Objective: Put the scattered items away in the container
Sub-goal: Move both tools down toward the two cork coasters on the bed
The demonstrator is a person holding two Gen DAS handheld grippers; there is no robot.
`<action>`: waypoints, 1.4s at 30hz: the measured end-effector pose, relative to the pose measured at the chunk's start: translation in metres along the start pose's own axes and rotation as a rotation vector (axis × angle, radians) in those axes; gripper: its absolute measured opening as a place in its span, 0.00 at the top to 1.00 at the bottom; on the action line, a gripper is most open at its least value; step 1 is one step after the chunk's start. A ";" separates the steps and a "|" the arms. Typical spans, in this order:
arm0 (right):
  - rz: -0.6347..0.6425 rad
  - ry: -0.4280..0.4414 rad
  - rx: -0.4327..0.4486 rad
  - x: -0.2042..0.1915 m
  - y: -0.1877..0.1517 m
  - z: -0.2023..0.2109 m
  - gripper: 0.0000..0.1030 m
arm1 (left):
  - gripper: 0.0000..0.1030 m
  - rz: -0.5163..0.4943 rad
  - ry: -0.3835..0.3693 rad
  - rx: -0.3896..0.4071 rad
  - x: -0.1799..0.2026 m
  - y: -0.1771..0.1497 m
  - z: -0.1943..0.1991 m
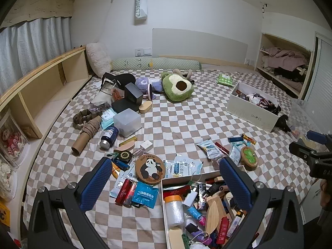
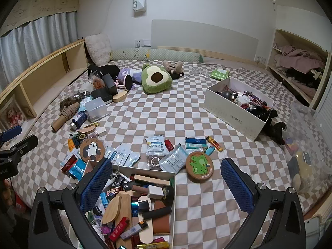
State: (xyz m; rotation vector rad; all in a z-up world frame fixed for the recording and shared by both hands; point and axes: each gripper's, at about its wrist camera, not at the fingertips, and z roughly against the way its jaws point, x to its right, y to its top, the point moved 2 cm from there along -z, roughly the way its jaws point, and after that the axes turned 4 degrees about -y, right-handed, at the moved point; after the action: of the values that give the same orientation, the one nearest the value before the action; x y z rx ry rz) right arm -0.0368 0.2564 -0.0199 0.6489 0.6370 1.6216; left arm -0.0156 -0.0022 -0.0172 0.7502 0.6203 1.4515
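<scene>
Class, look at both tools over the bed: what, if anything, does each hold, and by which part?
Nothing is held. The left tool and right tool both stand open with empty jaws.

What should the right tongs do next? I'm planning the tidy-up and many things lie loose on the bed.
Probably lower the right tongs, open and empty, onto the green coaster. It lies flat on the bedspread just outside the near box.
</scene>
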 end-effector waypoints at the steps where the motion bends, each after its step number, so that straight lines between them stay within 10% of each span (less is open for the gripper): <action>1: 0.000 0.000 0.000 0.000 0.000 0.000 0.00 | 0.00 0.000 0.001 0.000 0.000 0.000 0.000; 26: -0.087 0.041 -0.021 0.019 0.003 -0.014 0.00 | 0.00 0.055 -0.074 -0.020 -0.019 0.002 -0.004; 31: -0.139 0.080 -0.057 0.031 -0.003 -0.024 0.00 | 0.00 0.052 0.024 -0.022 -0.041 -0.002 -0.013; 42: -0.208 0.125 -0.082 0.057 -0.009 -0.054 0.00 | 0.00 0.184 0.018 -0.199 -0.095 -0.023 -0.055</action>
State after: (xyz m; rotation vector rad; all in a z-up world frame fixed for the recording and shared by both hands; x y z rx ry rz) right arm -0.0766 0.3112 -0.0606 0.4096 0.7015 1.4929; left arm -0.0472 -0.0921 -0.0767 0.6507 0.4207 1.6635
